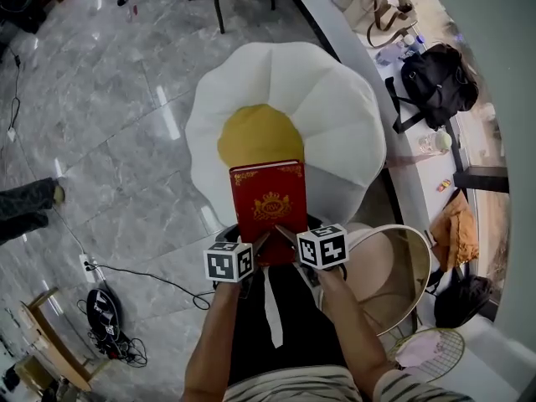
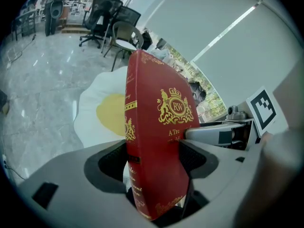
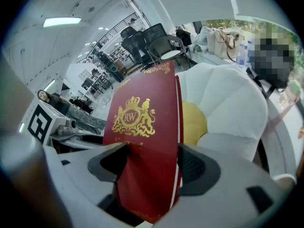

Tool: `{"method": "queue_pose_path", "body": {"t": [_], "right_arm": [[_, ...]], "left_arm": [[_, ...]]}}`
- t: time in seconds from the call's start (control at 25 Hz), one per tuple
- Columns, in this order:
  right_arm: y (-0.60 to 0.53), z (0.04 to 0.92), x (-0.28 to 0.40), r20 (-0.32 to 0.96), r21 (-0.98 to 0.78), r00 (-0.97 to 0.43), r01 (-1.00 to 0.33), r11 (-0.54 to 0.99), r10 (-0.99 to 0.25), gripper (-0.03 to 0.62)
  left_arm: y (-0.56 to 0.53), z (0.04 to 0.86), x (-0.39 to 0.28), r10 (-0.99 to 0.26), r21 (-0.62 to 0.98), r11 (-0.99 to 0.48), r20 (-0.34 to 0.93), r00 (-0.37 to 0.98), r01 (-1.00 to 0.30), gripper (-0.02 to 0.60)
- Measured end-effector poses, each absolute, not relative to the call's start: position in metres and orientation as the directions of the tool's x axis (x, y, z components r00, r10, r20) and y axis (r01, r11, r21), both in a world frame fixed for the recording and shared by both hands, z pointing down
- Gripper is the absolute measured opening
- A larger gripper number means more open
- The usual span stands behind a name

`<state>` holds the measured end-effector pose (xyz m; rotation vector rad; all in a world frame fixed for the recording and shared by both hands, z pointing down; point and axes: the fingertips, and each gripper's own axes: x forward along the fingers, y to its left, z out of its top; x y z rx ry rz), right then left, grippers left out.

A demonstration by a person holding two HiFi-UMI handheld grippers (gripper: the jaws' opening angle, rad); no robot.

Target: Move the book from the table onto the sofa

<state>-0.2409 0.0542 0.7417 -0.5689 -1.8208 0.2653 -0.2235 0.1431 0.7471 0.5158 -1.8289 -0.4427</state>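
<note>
Two forearms (image 1: 356,329) come up from 6 o'clock, one gripper to each hand, and each gripper wears one marker cube: left cube (image 1: 229,262), right cube (image 1: 322,246), two in all. Left gripper (image 1: 261,243) and right gripper (image 1: 286,234) meet on one red book (image 1: 268,201), taking its near edge from 7 and 5 o'clock.

Over to the left gripper view: the left gripper (image 2: 154,163) has its fingers clenched on the book (image 2: 159,122), spine towards 9 o'clock, gold crest towards 3. The right gripper view agrees: the right gripper (image 3: 152,167) is clamped on the lower part of the book (image 3: 140,122), crest towards 9 o'clock. One book, two grips.

From the head view it hangs cover-up over the near rim of the one sofa (image 1: 335,115), a round white cushion seat with a single yellow centre (image 1: 260,136) at the book's 12 o'clock. Whether it touches the cushion, I can't tell.

One round desk (image 1: 412,262) sits at 4 o'clock. At 1 o'clock a long white desk (image 1: 352,48) carries two bags: one beige bag (image 1: 377,7), one black bag (image 1: 435,82).
</note>
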Motion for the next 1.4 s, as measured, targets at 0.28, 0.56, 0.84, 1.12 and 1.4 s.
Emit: {"method": "queue_pose_path", "body": {"t": [0.28,0.56,0.84,1.12,1.4], "right_arm": [[0.055,0.775,-0.240,0.832,-0.464,-0.221,0.224,0.857,0.508,0.342],[0.053,0.806,-0.237,0.844,-0.465,-0.193,0.201,0.862,0.500,0.342],[0.051,0.836,-0.244,0.860,-0.447,-0.176,0.192,0.874,0.478,0.341],[0.052,0.860,-0.251,0.876,-0.431,-0.149,0.183,0.884,0.458,0.337],[0.051,0.889,-0.262,0.884,-0.426,-0.133,0.162,0.890,0.447,0.334]], "left_arm": [[0.145,0.779,-0.224,-0.542,0.528,0.840,0.801,-0.255,-0.128,0.348],[0.144,0.811,-0.220,-0.558,0.547,0.829,0.801,-0.218,-0.114,0.347],[0.142,0.841,-0.228,-0.556,0.544,0.831,0.811,-0.184,-0.116,0.345],[0.144,0.866,-0.236,-0.551,0.540,0.834,0.820,-0.156,-0.113,0.344],[0.140,0.895,-0.246,-0.565,0.555,0.825,0.814,-0.131,-0.107,0.342]]}}
